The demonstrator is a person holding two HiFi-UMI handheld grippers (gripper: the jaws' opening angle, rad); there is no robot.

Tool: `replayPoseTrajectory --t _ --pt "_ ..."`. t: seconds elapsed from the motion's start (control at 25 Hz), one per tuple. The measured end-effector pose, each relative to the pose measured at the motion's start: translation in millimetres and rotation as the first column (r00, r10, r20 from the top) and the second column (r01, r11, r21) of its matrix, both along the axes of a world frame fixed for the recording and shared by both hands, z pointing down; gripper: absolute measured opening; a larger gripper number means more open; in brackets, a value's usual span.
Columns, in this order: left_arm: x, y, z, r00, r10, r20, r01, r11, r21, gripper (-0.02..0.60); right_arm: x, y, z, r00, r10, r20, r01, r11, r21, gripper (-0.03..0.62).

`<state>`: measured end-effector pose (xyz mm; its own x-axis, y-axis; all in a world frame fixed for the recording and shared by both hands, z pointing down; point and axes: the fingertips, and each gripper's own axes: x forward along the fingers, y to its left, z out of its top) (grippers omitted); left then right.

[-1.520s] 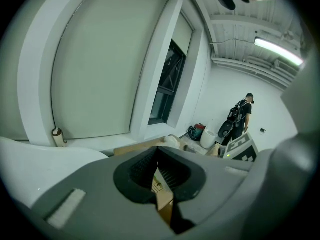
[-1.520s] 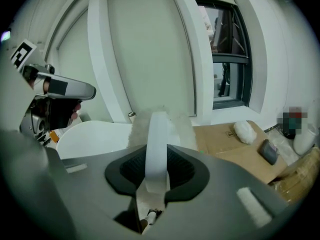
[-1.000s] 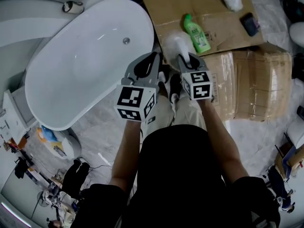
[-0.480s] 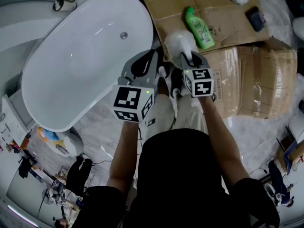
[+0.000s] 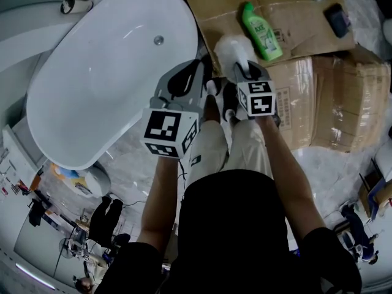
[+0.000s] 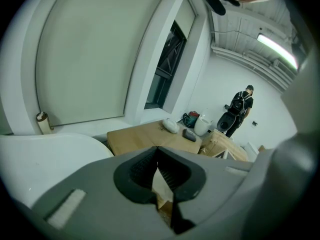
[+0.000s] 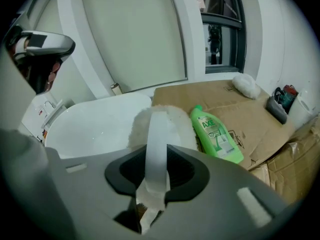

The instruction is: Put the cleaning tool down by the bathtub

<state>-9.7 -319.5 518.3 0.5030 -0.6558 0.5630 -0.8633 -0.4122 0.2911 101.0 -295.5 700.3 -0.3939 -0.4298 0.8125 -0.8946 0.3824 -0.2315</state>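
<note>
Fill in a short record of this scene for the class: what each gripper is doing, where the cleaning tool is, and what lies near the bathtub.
right gripper: shut on the cleaning tool, by its white handle
left gripper: shut, nothing in it
cleaning tool: held, not yet released; fluffy white head between tub and bottle
bathtub: white, ahead and to the person's left
green bottle: lying on the cardboard
cardboard: flattened on the floor beside the tub
</note>
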Motion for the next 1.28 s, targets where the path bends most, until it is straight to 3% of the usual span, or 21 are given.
replayPoseTrajectory --t 0.68,1.28 --pt "6 5 26 1.0 0.025 0.002 -0.025 0.998 -0.051 -0.002 6 -8 47 0.999 -0.001 -0.046 -0.001 0.999 -0.046 0.094" --pt "-3 7 32 1.0 0.014 0.007 -0.013 0.998 -0.06 -0.002 6 -6 56 0.998 0.006 -0.065 -0.009 0.999 -0.051 0.094"
